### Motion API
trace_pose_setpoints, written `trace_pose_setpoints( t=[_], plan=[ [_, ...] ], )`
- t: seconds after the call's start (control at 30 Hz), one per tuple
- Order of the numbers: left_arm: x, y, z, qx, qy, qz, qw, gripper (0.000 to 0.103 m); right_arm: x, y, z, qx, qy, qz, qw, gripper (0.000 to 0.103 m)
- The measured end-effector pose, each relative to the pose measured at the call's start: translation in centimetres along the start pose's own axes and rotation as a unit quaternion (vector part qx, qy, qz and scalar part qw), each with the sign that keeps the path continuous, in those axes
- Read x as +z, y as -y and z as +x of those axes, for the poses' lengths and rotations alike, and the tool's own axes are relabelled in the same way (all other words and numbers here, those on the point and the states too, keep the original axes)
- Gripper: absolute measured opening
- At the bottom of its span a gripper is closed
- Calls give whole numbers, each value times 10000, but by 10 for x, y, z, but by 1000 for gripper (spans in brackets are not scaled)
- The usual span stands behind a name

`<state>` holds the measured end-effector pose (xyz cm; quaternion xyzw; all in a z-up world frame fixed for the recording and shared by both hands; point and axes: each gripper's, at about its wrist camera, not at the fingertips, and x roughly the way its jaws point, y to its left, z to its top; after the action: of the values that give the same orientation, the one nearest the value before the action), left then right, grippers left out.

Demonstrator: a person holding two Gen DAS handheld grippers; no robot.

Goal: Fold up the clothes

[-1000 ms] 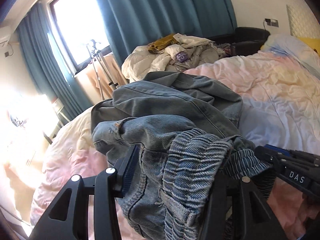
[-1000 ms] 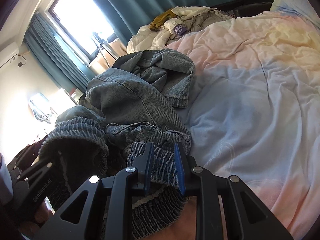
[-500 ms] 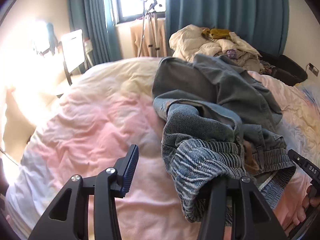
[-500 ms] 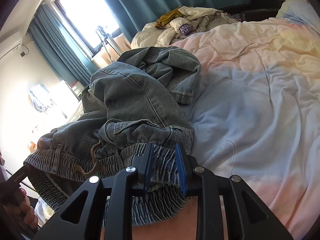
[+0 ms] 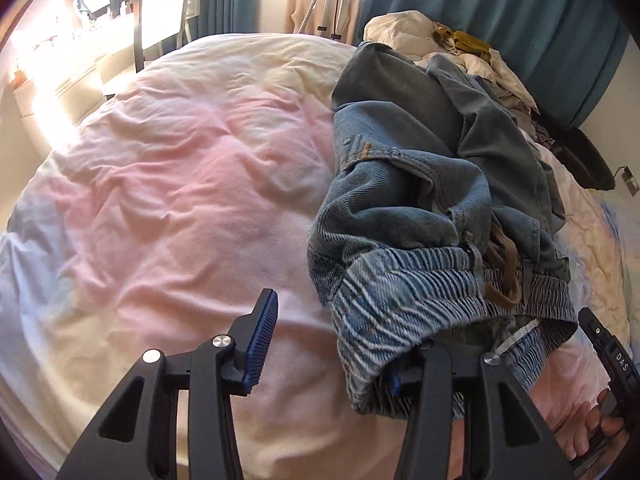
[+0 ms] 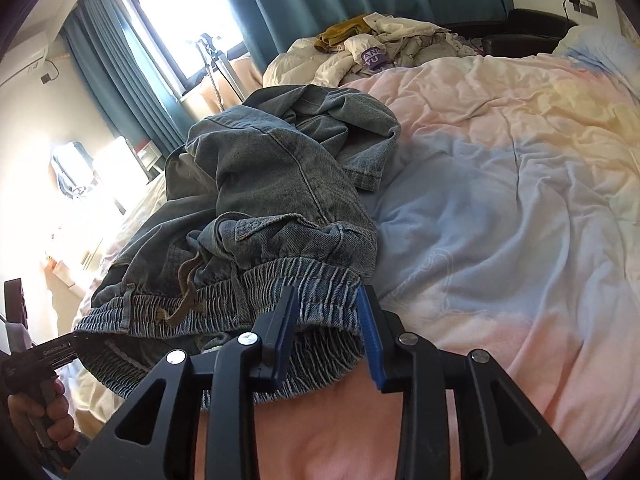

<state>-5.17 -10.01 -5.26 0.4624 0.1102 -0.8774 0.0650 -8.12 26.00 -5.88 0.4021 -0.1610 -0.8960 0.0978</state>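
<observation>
A pair of blue denim jeans point(image 5: 420, 184) with an elastic waistband lies crumpled on the bed; it also shows in the right wrist view point(image 6: 264, 184). My left gripper point(image 5: 328, 344) is open; the waistband point(image 5: 400, 300) drapes over its right finger while the left finger stands free. My right gripper point(image 6: 326, 320) is shut on the waistband's right end point(image 6: 320, 288). The right gripper shows at the left view's right edge point(image 5: 612, 360), the left gripper at the right view's left edge point(image 6: 40, 356).
The bed point(image 5: 180, 184) has a pink, yellow and blue duvet point(image 6: 500, 200). A heap of other clothes point(image 6: 380, 52) lies at its far side, with teal curtains point(image 6: 320, 4), a tripod point(image 6: 216, 60) and a window behind. A chair point(image 5: 160, 20) stands left of the bed.
The left gripper swung left, away from the jeans, so the cloth now hangs only on its right finger. The waistband has spread out between the two grippers. The right gripper keeps its hold.
</observation>
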Motion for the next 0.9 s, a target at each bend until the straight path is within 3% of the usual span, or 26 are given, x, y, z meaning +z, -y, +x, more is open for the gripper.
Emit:
trace_pose_setpoints(
  t=[0.13,0.2,0.27,0.43,0.47,0.5,0.57,0.63,0.77,0.9],
  plan=[
    [-6,5,-14,167,272,211,9993,47,-7,-7,-2,-207,-175,-200,9994,44],
    [-7,5,-16,252,368,250,9987,47,-10,-10,1,-399,-289,-344,9982,53],
    [-6,4,-18,298,457,243,9982,47,-13,-10,10,-590,-500,-425,9961,53],
    [-3,1,-15,357,583,170,9975,47,-18,7,35,-583,-921,-70,9940,53],
    [-3,1,-14,377,593,160,9974,47,-16,10,37,-515,-888,52,9947,47],
    [-3,1,-14,379,600,163,9973,47,-13,13,37,-418,-829,166,9955,34],
    [-3,1,-14,369,598,161,9974,47,-7,14,36,-281,-665,287,9970,17],
    [-4,2,-13,365,589,162,9975,47,-3,8,25,-244,-326,176,9990,11],
    [-9,5,-14,403,572,227,9973,47,7,-7,-6,-30,448,-59,9990,8],
    [-16,11,-18,442,632,361,9964,47,13,-21,-41,49,1313,-292,9909,7]
  ],
)
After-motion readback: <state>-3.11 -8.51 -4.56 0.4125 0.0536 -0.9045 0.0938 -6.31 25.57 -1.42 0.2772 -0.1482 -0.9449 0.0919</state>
